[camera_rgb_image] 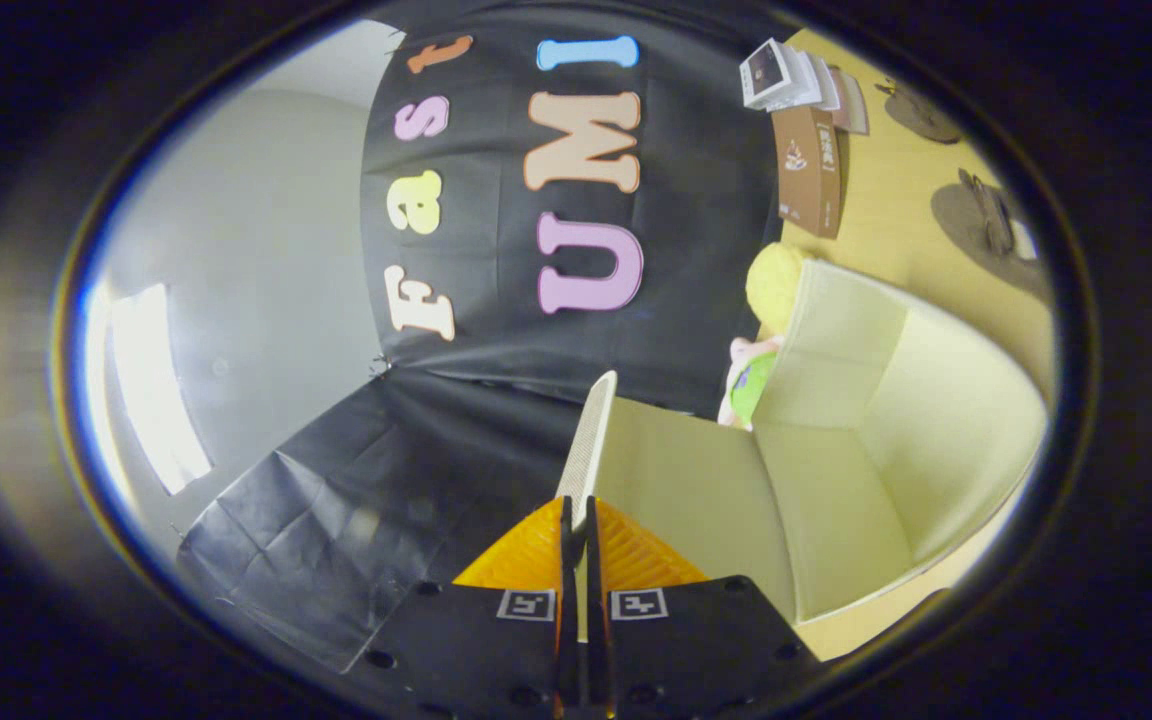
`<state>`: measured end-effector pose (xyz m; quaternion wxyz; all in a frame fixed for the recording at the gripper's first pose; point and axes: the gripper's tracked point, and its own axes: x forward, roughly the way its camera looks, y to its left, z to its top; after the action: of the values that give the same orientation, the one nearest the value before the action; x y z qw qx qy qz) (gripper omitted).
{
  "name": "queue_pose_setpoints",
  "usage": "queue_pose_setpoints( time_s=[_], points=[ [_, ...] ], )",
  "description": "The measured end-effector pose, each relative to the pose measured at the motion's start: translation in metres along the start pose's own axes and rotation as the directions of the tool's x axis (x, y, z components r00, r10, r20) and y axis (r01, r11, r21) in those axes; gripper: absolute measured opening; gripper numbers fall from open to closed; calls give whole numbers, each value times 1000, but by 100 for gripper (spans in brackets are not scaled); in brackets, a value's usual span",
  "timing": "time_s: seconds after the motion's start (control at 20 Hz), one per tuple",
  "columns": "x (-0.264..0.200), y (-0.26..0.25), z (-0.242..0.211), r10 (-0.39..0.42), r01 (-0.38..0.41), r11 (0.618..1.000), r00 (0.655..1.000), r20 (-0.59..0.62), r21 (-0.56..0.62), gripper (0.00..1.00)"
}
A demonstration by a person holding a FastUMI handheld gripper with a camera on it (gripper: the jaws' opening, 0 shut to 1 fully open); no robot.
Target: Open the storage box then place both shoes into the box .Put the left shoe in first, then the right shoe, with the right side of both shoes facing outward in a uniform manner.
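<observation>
Seen along the gripper [577, 520], rolled onto its side so the tabletop runs upright. Both fingers pressed together on the thin edge of the storage box lid [586, 440], a pale flap pinched between them and running straight ahead, its long axis in line with the fingers. Hinged off that flap, the storage box [876, 420] itself: cream, open, interior walls bare, lying to one side of the fingers and just beyond them, mouth turned toward the camera. No shoes visible inside. Behind the box, against the black cloth wall, a yellow and pink soft toy [761, 330], touching or nearly touching the box's far wall. Further off on the wooden table [896, 220], a brown carton [808, 170] with a small stack of booklets [786, 75] next to it, and two dark shapes [986, 215], perhaps the shoes, too small and blurred to be sure. Judged stage: lid swung open and held, opening step about finished. Next move likely hinging on releasing the flap without letting it fall back over the mouth, then turning toward the table side for the left shoe.
</observation>
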<state>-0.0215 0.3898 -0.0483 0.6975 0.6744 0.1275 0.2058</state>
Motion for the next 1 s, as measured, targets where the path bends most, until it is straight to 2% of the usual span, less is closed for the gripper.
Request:
queue_pose_setpoints(
  time_s=[0.3, 0.5, 0.65, 0.75, 0.9, 1.0],
  points=[
    [41, -7, -75, -20, 14, 998, 995, -94, -57, 6],
    [51, -17, -118, -55, 28, 985, 986, -157, -172, 5],
    [57, -33, -142, -118, 66, 964, 974, -192, -258, 29],
    [57, -48, -146, -188, 114, 937, 961, -202, -330, 45],
    [48, -68, -147, -289, 169, 877, 933, -214, -450, 69],
    [42, -73, -141, -349, 191, 822, 913, -209, -537, 81]
  ],
)
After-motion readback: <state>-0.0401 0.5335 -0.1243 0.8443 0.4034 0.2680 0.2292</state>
